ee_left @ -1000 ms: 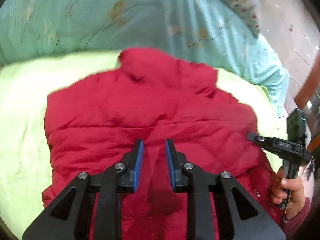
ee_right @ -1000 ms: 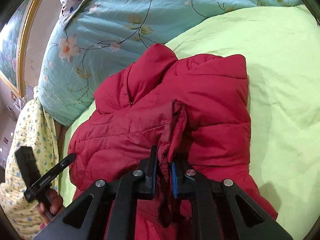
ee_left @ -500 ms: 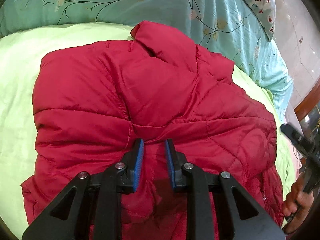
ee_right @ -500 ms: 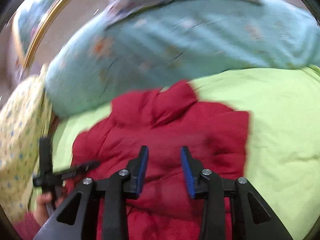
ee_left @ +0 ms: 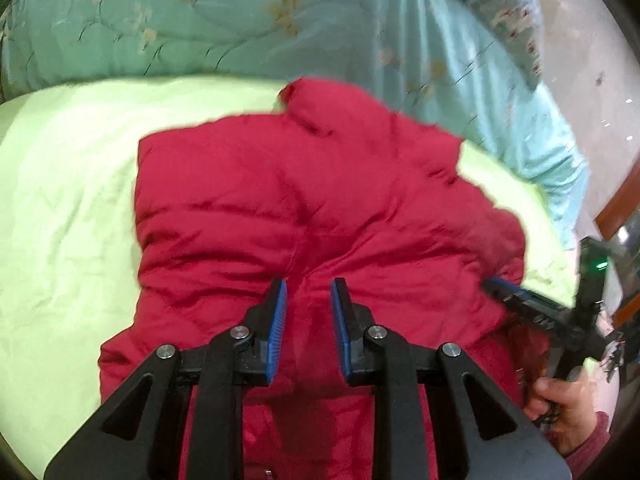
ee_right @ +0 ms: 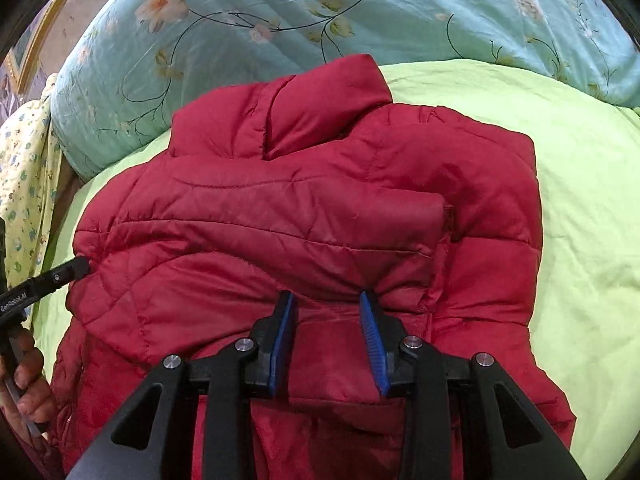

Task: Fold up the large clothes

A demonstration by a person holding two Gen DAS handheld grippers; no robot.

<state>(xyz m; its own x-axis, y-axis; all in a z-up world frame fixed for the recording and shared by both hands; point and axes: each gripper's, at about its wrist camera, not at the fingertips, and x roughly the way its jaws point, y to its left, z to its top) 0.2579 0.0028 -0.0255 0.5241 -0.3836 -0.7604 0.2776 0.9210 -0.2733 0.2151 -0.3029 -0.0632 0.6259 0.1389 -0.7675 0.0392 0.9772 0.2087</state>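
**Red jacket half-folded, both grippers empty over the hem**

Red puffer jacket (ee_right: pixel 304 216) lay on the lime-green sheet (ee_right: pixel 580 208), collar toward the teal floral quilt (ee_right: pixel 320 4) at the head of the bed. One sleeve (ee_right: pixel 340 220) was laid across the body, cuff ending near the far side seam.

Right gripper (ee_right: pixel 329 336) hovered over the lower jacket, jaws moderately apart, blue pads clear of fabric, nothing held. Left gripper (ee_left: pixel 307 328) sat low over the jacket's lower middle, jaws narrowly parted; fabric showed in the gap but no pad pressed on it, so I read it as empty (motion blur in the left view, so not certain).

Judgement: sleeve fold-in done, next likely a hem-to-collar fold.

Risks from here:
- Puffy fill is springy. The crossed sleeve could slide off once the hem lifted, because nothing pinned it.
- Slick shell. A shallow pinch on one quilted layer could slip out, or grab the top layer only and leave the back panel behind.
- Uneven lift between the two grippers would skew the fold and bunch the side near the quilt.
- Sheet was loose and wrinkled; a low pinch could catch it too.
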